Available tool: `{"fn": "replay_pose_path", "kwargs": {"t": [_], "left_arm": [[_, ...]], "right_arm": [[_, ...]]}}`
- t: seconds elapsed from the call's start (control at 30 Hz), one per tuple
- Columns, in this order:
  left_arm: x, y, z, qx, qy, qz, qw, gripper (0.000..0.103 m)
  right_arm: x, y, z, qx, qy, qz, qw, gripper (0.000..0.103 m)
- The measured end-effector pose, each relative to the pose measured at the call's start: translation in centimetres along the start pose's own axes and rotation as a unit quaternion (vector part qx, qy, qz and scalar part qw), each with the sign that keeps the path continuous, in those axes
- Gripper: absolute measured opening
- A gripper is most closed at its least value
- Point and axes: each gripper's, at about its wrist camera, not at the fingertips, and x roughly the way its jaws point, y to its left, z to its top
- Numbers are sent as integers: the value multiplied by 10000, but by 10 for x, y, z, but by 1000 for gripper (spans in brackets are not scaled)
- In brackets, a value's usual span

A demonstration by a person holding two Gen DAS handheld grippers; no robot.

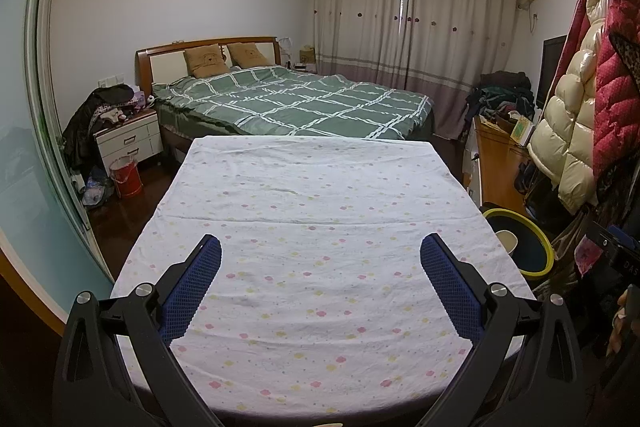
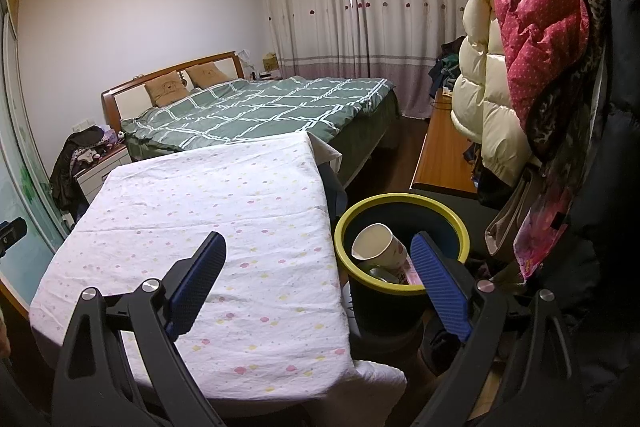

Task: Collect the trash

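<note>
A dark trash bin with a yellow rim [image 2: 400,201] stands on the floor right of the cloth-covered table [image 2: 208,195]. Inside it lies a tilted white paper cup [image 2: 378,245] with a pink pattern, and some pink wrapper beside it. My right gripper [image 2: 318,247] is open and empty, its left finger over the table and its right finger over the bin's near rim. My left gripper [image 1: 320,247] hangs open and empty above the table [image 1: 320,195], whose floral cloth shows nothing on it. The bin [image 1: 536,247] appears at the table's right edge, with the cup's rim [image 1: 507,239] just visible.
A bed with a green checked quilt [image 1: 288,99] lies beyond the table. Coats [image 2: 520,47] hang close on the right, above a wooden desk [image 2: 440,155]. A nightstand [image 1: 128,139] and red bucket [image 1: 126,177] stand at the left. A person's hand [image 1: 624,323] shows at the right edge.
</note>
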Motion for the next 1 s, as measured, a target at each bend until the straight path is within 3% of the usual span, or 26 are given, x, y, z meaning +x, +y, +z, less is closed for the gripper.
{"fn": "replay_pose_path", "kwargs": {"t": [0.47, 0.7, 0.8, 1.0], "left_arm": [[3, 1, -2, -40, 46, 16, 10000, 98], [14, 2, 0, -82, 86, -145, 9998, 98], [40, 12, 4, -96, 329, -170, 9993, 98], [146, 51, 4, 107, 1101, 421, 9930, 98]], "right_arm": [[4, 3, -6, -20, 51, 21, 10000, 89], [13, 5, -2, -7, 138, 90, 9999, 89], [35, 12, 8, -23, 232, 173, 9996, 93], [104, 48, 25, -199, 712, 463, 9962, 93]]}}
